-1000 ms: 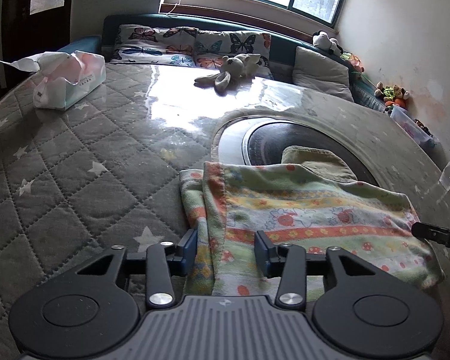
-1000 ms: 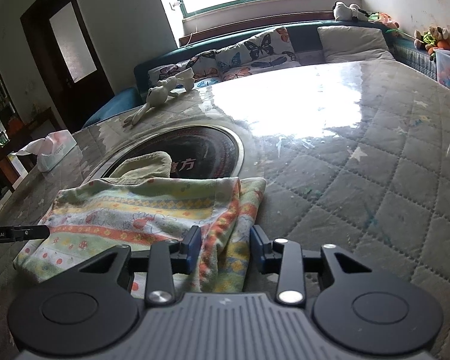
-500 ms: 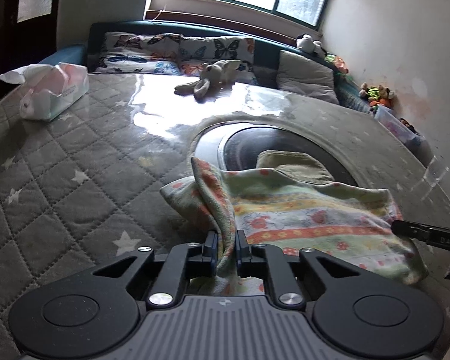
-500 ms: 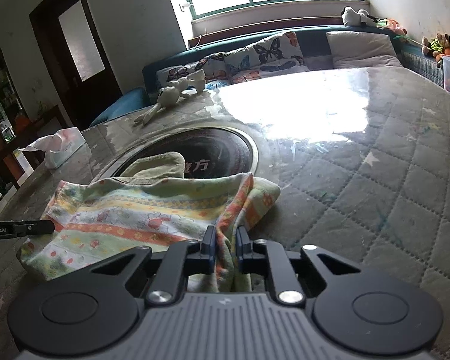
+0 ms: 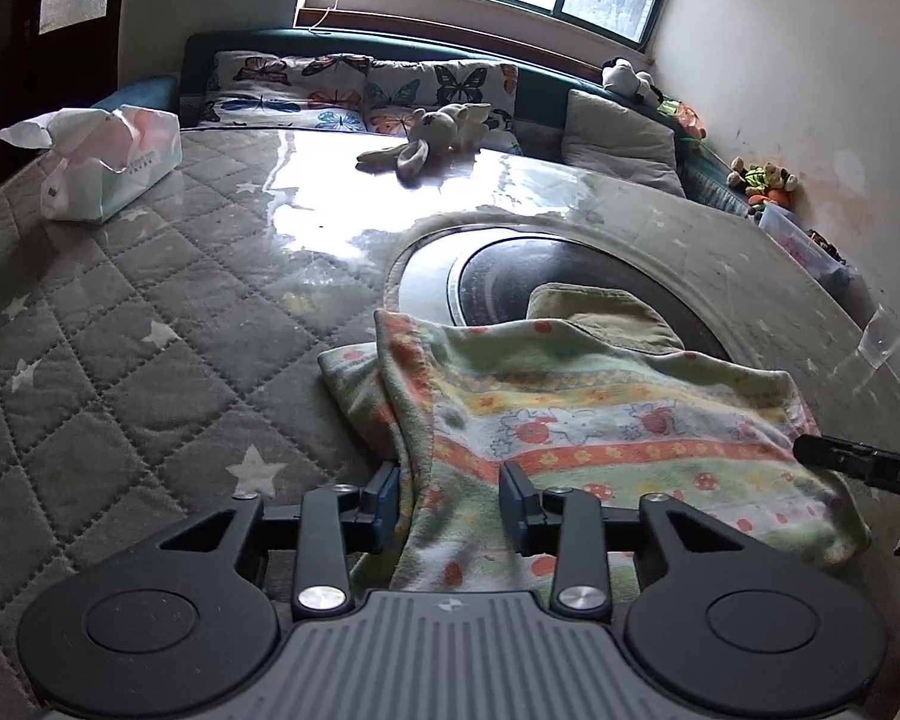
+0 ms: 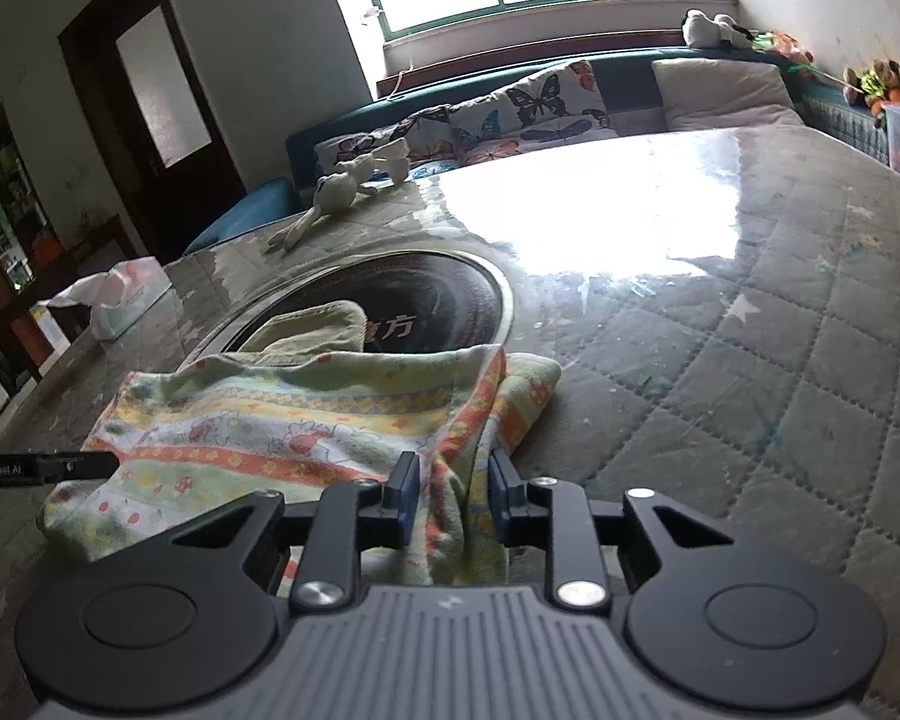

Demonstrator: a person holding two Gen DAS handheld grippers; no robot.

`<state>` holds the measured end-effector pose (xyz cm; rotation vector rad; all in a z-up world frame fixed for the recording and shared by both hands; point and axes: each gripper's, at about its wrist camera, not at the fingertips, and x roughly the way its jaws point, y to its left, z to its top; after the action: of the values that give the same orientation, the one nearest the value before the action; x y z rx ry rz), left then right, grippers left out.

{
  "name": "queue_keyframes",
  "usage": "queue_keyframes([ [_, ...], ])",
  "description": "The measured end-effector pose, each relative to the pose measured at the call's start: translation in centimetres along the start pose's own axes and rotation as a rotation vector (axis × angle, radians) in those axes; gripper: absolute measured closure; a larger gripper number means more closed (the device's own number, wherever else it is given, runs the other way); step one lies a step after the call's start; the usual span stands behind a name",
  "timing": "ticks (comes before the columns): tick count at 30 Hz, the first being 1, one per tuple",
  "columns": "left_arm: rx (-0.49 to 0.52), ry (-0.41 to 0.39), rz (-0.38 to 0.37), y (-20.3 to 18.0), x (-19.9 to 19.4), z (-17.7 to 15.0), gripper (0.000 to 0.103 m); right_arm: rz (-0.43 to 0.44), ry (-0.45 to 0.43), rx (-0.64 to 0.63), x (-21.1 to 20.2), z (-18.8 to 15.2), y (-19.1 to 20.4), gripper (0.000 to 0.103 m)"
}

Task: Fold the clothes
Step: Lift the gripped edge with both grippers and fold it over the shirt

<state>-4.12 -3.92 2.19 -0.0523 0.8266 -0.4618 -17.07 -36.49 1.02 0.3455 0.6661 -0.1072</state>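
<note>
Both sets of jaws are parting again after pinching shut on the cloth half a second ago, and the raised ridges of fabric are slackening as they are let go. The printed towel [image 5: 600, 420], striped in green, yellow and orange with small cartoon figures, is lying folded on the quilted counter [image 5: 150, 360], its far edge overlapping the dark round inset [image 5: 510, 276] at the counter's middle.

In the left wrist view, the left gripper [image 5: 450, 501] is straddling the towel's left folded edge at 6 o'clock; the jaws are opening, with the cloth draping between them and brushing only the left pad, so it is no longer clamped. In the right wrist view, the right gripper [image 6: 450, 495] is doing the same at the towel's [image 6: 306, 420] right edge: its jaws are opening with a bunched fold standing loosely between the pads.

I judge that a fold is being finished, and the release is leaving the towel doubled but rumpled at both ends, so smoothing or another fold is probably needed.

An olive cloth [image 5: 600, 315] is peeking from under the towel at 12 o'clock. Farther out, a tissue pack [image 5: 114, 162] is sitting at 10 o'clock and a plush rabbit [image 5: 432, 138] near 12 o'clock.
</note>
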Motion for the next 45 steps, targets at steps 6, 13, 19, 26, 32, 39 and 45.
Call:
queue_keyframes([
  [6, 0.021, -0.021, -0.014, -1.0, -0.9, 0.7, 0.089, 0.015, -0.033, -0.004, -1.0, 0.1, 0.7, 0.093],
  [13, 0.074, -0.089, -0.068, -3.2, -2.7, 2.2, 0.091, 0.014, -0.097, -0.043, -3.6, 1.0, 1.6, 0.094],
  [19, 0.086, -0.102, -0.094, -4.7, -3.0, 2.4, 0.092, 0.008, -0.128, -0.053, -5.0, 1.3, 1.9, 0.094],
  [26, 0.086, -0.101, -0.098, -4.9, -3.1, 2.3, 0.092, -0.006, -0.146, -0.063, -6.0, 1.3, 1.6, 0.094],
  [32, 0.100, -0.120, -0.104, -5.1, -3.8, 2.7, 0.092, -0.006, -0.164, -0.074, -6.6, 1.9, 1.7, 0.094],
  [39, 0.061, -0.147, -0.067, -3.2, -5.0, 2.8, 0.092, 0.042, -0.164, -0.157, -6.3, 3.7, 4.1, 0.094],
  [45, 0.011, -0.190, 0.001, 0.7, -7.4, 3.5, 0.092, 0.115, -0.166, -0.219, -4.4, 5.9, 8.2, 0.095],
])
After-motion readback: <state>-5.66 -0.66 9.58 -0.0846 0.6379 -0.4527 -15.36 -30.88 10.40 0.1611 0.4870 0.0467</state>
